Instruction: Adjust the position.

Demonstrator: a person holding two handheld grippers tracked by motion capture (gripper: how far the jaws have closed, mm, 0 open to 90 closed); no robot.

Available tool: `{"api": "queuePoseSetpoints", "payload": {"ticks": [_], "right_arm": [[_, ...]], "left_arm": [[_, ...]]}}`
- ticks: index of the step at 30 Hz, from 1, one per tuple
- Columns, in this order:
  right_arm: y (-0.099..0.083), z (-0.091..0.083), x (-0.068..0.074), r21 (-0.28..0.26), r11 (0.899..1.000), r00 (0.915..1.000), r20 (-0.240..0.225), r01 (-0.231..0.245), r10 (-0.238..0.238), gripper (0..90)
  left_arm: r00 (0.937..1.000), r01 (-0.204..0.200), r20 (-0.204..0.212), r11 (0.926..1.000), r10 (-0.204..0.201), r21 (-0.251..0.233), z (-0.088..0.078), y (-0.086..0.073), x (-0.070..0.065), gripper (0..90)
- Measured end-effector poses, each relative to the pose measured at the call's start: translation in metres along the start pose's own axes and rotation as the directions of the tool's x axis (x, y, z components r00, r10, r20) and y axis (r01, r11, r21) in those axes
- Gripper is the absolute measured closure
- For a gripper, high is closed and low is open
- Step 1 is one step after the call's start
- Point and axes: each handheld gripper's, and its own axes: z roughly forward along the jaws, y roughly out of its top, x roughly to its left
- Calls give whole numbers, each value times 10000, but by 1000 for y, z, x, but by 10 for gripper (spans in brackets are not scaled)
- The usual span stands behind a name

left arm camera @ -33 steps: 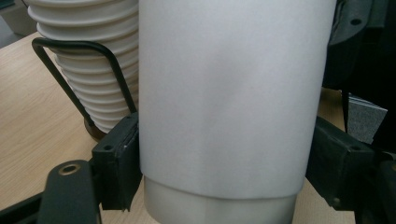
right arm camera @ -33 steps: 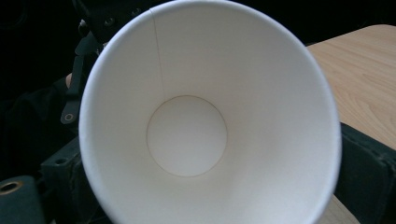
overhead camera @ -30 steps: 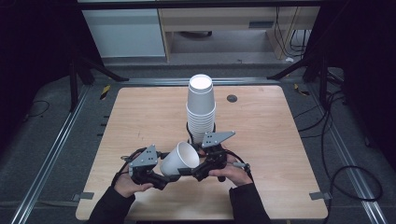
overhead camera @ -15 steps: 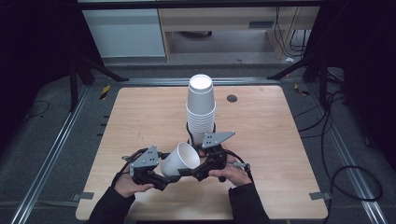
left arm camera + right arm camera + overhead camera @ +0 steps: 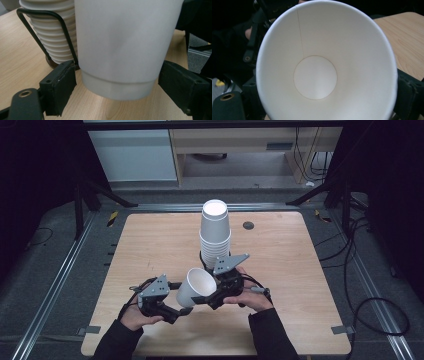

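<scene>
Left gripper (image 5: 110,100) has just been opening its jaws and lets go of the white paper cup (image 5: 196,286), because we seem to pinch its rim with our right gripper (image 5: 207,296), so the cup lies sideways above the table (image 5: 150,240), near the cup stack (image 5: 215,232).

Through the left gripper view I see my left tool (image 5: 117,97) with its jaws spread to either side of a white paper cup (image 5: 125,47). The jaws have just been opening, and there is a visible gap between each black pad (image 5: 60,90) and the cup's base, which sits between them. Behind on the left stands a stack of white cups (image 5: 53,37) in a black wire holder (image 5: 63,30) (its dark foot rests on the wooden surface (image 5: 20,57)).
</scene>
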Motion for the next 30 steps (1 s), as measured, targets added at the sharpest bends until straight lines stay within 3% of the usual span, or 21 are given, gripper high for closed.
{"api": "queuePoseSetpoints", "payload": {"ticks": [2,4,12,21,30], "right_arm": [[2,3,0,236,9996,9999,35,137,-137,100],[8,13,1,953,9945,9990,10,444,-447,100],[17,34,6,1804,9788,9952,-152,974,-962,98],[17,39,6,1922,9767,9954,-188,955,-937,86],[15,23,3,865,9946,9981,177,573,-591,50]], "left_arm": [[10000,-8,-20,10000,8,36,0,0,0,141],[10000,-15,-16,10000,15,77,1,0,0,139],[9999,41,-105,9990,-36,443,4,-4,2,157],[9998,72,-179,9984,-62,568,6,-6,3,210],[9993,166,-353,9991,-153,391,1,-8,8,215]]}}
